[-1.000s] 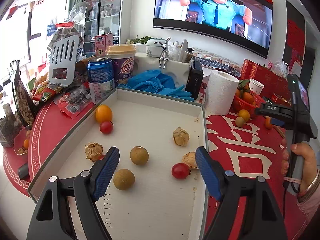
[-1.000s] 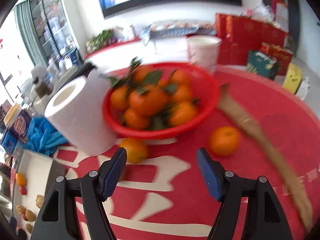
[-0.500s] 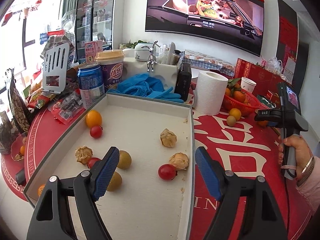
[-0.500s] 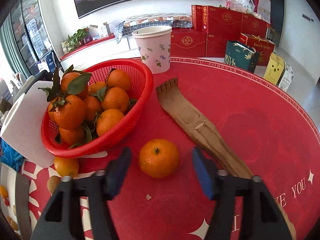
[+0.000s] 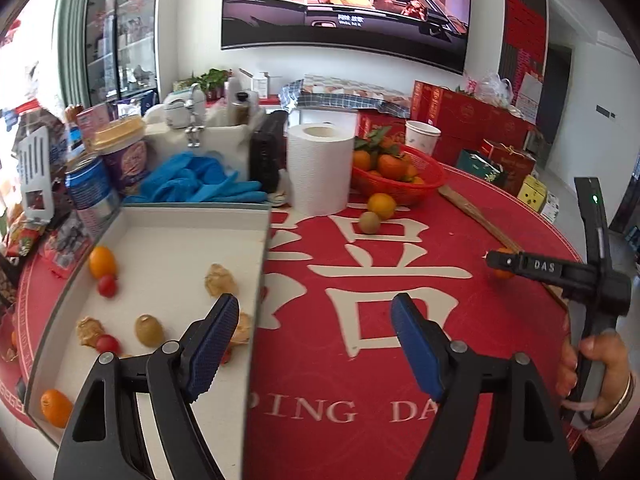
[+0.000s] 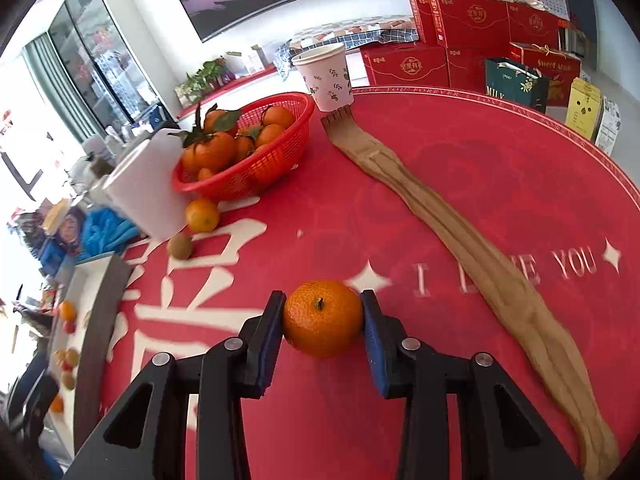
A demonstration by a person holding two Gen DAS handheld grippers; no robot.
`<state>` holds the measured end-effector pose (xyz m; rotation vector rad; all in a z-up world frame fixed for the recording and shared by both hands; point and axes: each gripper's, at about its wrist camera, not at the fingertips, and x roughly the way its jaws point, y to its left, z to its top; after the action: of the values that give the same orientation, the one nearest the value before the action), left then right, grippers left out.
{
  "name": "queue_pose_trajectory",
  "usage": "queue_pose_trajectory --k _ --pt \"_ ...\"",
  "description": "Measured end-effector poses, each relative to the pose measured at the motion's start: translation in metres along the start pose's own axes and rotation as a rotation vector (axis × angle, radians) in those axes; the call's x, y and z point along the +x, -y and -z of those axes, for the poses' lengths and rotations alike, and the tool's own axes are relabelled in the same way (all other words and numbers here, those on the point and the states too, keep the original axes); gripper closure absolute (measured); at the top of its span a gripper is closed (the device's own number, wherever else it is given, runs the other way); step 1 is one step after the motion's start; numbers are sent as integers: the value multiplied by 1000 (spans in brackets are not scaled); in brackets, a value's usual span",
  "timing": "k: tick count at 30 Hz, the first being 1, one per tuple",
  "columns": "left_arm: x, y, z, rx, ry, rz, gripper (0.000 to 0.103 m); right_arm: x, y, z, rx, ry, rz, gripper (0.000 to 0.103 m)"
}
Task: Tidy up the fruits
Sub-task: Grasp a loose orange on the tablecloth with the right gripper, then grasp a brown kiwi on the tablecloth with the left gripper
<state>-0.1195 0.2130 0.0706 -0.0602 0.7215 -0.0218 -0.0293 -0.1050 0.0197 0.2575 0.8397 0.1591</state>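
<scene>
My right gripper is shut on a mandarin on the red tablecloth; it also shows in the left wrist view. A red basket of leafy mandarins stands behind, with a loose mandarin and a small brown fruit in front of it. My left gripper is open and empty, over the right edge of a white tray holding several small fruits: cherry tomatoes, husked berries, kumquats.
A long wooden back scratcher lies right of the held mandarin. A paper roll and paper cup flank the basket. Blue gloves, cans and snack packs crowd the left. Red gift boxes stand behind the table.
My right gripper has closed on the loose mandarin that lay between its fingers. My left gripper has swung right, from over the tray toward its right edge.
</scene>
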Motion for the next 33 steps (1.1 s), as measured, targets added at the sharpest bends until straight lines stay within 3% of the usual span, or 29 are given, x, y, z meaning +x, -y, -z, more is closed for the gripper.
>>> queue_pose_trajectory --k 9,14,19,21,22,23,24,27,33 --pt "94 52 -48 73 -158 -45 22 -18 16 9 42 9 -116 64" --pt "151 55 -60 61 -218 -92 27 -27 18 10 43 20 -151 64" --pt "179 52 -67 20 -227 -123 28 -30 24 10 53 21 -164 64" --pt "180 52 -68 15 -211 -121 31 -29 25 10 54 20 -165 64" --pt "180 54 -69 14 -214 -108 39 -28 25 10 53 17 -164 64" --pt "178 55 -68 16 -217 -80 60 -27 24 10 51 14 -163 64" --pt "175 58 -67 30 -214 -74 72 -26 23 11 50 10 -162 64" --pt "161 66 -57 98 -209 -112 75 -22 21 11 45 1 -159 64" --pt "111 58 -24 77 -211 -143 75 -17 12 14 26 -17 -159 64"
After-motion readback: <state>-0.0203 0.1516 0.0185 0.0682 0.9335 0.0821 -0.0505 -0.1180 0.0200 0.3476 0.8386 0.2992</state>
